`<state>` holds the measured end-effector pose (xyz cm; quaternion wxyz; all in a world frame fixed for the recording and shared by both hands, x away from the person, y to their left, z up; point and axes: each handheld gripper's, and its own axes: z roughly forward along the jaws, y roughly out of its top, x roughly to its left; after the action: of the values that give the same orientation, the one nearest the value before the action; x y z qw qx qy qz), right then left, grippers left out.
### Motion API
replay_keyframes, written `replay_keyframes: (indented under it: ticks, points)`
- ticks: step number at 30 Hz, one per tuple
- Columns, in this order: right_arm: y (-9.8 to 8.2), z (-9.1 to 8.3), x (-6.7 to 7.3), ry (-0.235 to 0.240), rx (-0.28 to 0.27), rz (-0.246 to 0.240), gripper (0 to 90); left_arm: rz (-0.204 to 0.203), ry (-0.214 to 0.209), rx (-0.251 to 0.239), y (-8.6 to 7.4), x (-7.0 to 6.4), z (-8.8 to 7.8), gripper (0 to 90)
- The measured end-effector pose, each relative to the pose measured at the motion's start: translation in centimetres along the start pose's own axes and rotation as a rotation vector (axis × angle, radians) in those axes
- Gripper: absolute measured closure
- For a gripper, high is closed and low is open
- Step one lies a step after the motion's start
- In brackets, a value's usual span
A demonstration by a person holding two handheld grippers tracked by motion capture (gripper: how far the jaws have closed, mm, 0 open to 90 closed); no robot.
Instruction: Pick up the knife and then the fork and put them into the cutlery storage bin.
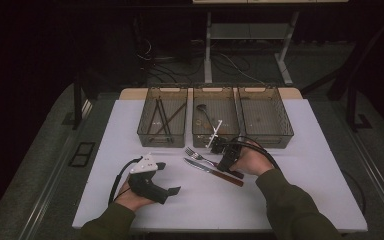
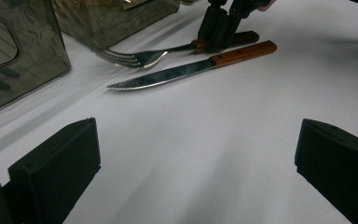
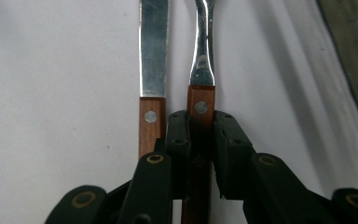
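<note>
The right hand-held gripper point(image 3: 200, 140) is clamped on the fork's point(image 3: 202, 56) wooden handle, the knife point(image 3: 153, 60) lying just beside it on the tabletop point(image 1: 300, 165). The left hand-held gripper point(image 2: 196, 163) rests released, well apart from both.

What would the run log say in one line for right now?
right hand-held gripper: shut on fork handle | knife: flat on table, beside fork | left hand-held gripper: open, nothing held

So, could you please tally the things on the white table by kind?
Clear bins: 3
Wooden-handled fork: 1
Wooden-handled knife: 1
Total: 5
</note>
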<state>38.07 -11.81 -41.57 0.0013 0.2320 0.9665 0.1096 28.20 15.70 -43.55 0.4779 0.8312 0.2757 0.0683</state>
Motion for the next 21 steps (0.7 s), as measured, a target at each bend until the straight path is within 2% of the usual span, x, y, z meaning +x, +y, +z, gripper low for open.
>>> replay_keyframes:
  ticks: [9,13,21]
  points:
    - [-1.7,-1.2,-0.6,0.007,-0.095,0.004,77.4,0.0,0.0,0.0,0.0,0.0,0.0,0.0]
    - [-2.9,-1.4,-0.8,0.021,-0.157,0.003,77.4,-0.002,-0.002,-0.002,0.0,0.1,0.0,0.0]
    - [-5.5,-2.4,-1.5,0.037,-0.266,0.043,77.3,-0.005,-0.005,-0.003,0.0,0.1,0.0,0.0]
